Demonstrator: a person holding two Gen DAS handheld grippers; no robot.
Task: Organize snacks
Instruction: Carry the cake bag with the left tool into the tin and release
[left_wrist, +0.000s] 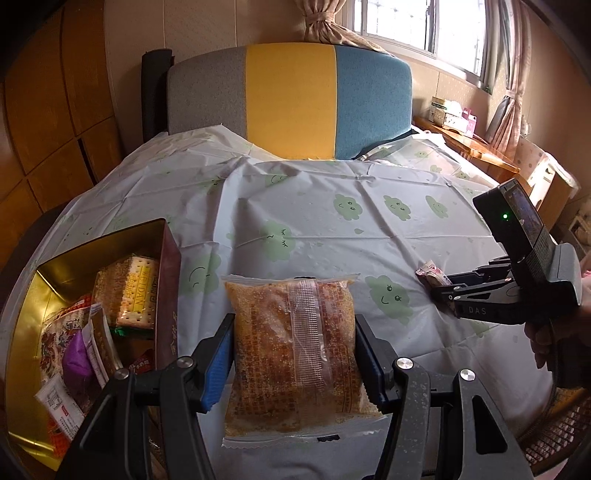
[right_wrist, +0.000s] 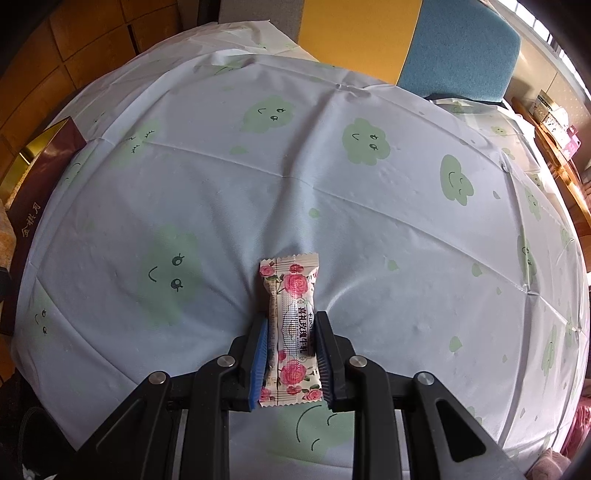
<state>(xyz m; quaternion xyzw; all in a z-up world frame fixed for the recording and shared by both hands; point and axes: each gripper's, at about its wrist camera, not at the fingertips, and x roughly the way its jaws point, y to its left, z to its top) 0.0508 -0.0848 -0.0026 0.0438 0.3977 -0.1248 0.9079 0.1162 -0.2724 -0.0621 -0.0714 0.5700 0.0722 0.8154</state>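
Observation:
My left gripper (left_wrist: 293, 325) is shut on a clear packet of brown crispy snack (left_wrist: 291, 350), pads pressing both long sides, just right of the box. The open gold-lined box (left_wrist: 168, 295) at the left holds a cracker pack (left_wrist: 135, 291) and several other wrapped snacks. At the right edge of the left wrist view, my right gripper (left_wrist: 441, 291) points down at the tablecloth. In its own view, the right gripper (right_wrist: 291, 321) is shut on a small rose-print candy packet (right_wrist: 291, 295) that lies on the cloth. The box's maroon wall (right_wrist: 40, 177) shows far left.
A white tablecloth with green cloud faces (left_wrist: 332, 229) covers the round table. A grey, yellow and blue chair back (left_wrist: 291, 103) stands behind it. A wooden sideboard with small boxes (left_wrist: 469, 144) runs along the right wall, and a wicker seat (left_wrist: 554, 435) sits at the lower right.

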